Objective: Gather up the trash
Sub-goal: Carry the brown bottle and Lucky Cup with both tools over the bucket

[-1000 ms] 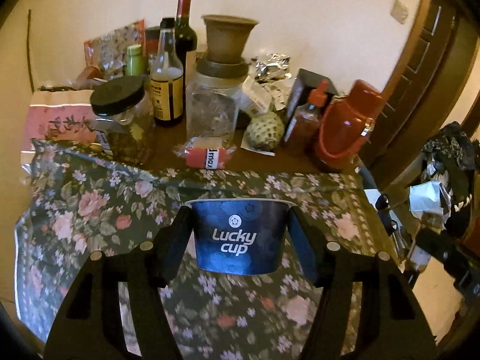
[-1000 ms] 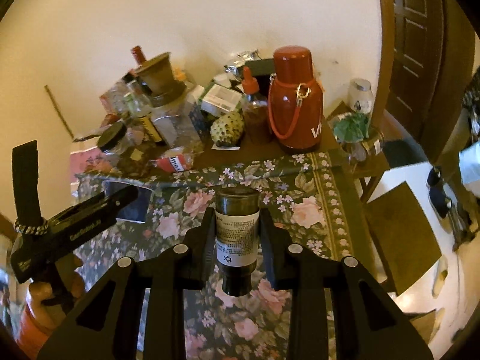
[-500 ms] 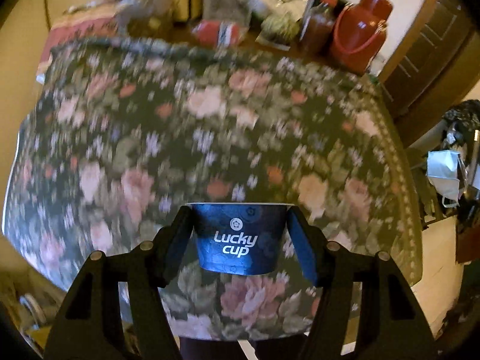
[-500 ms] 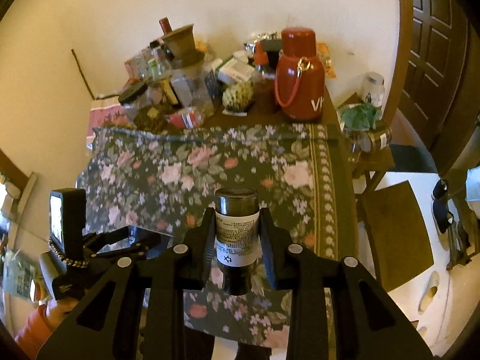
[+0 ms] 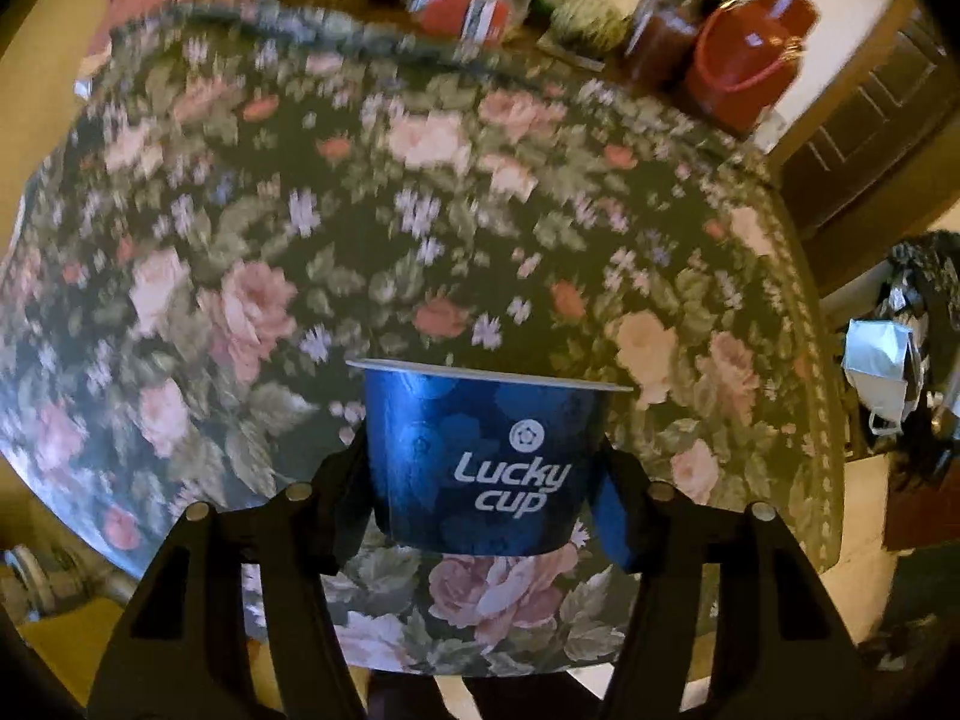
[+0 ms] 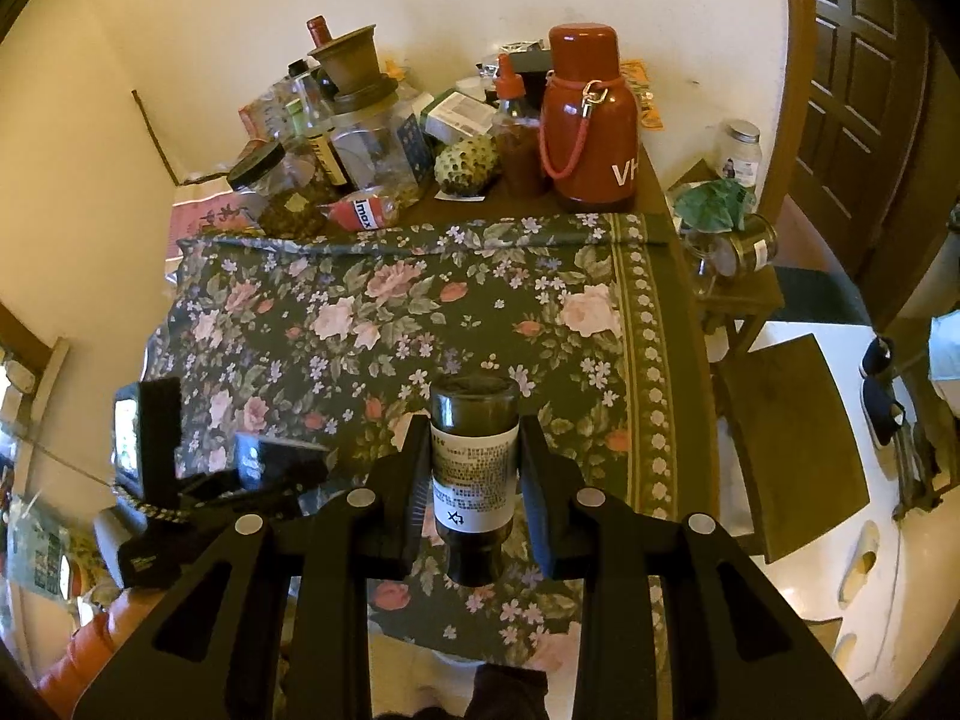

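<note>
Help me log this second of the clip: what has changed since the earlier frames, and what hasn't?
Both grippers have pulled up and back from the cluttered far end of the table, so more floral cloth shows below. The left gripper stays clamped on the blue cup, the right gripper on the dark bottle. Nothing was let go; the red flask and jars stand unchanged.

Both wrist views above floral tablecloth

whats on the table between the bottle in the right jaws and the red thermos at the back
Only bare floral tablecloth between the brown bottle and the red thermos, seen in the right wrist view.
</note>
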Demonstrator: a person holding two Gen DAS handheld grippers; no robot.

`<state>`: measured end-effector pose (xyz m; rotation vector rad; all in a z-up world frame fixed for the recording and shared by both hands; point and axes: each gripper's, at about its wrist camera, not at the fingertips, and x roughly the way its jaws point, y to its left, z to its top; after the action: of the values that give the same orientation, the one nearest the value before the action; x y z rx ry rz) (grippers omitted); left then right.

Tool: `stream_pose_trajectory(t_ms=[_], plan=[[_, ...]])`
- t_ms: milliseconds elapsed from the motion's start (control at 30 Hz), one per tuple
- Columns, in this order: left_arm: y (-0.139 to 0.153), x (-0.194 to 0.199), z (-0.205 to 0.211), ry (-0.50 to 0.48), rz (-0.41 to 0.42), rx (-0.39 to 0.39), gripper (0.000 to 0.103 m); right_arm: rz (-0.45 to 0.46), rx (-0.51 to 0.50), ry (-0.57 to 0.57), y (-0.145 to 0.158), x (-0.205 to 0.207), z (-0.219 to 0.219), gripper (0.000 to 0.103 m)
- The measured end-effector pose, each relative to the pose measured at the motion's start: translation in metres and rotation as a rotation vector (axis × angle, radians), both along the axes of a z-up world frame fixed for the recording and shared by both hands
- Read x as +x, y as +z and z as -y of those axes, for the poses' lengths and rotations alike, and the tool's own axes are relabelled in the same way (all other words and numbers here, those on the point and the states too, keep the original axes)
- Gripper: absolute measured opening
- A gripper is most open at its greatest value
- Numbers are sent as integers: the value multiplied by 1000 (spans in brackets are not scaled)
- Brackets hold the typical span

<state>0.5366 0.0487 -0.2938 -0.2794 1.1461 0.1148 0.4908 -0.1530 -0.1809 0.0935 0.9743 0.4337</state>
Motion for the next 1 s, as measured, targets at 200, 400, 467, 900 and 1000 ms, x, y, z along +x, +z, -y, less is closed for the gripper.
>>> stream_pose_trajectory(t_ms=[200,400,467,900,1000], plan=[[59,-36,-2,-72,152,57,60,49,-2,-9,18,-32,-16,26],[117,-101,-21,-117,284,73,60,116,12,-39,41,-89,-40,26],[133,-128,-31,-127,318,73,60,139,21,-48,50,-114,-48,26],[183,-283,-68,-187,478,70,60,217,37,-83,66,-246,-89,26],[182,-302,-67,-210,470,55,60,204,36,-82,64,-264,-92,26]])
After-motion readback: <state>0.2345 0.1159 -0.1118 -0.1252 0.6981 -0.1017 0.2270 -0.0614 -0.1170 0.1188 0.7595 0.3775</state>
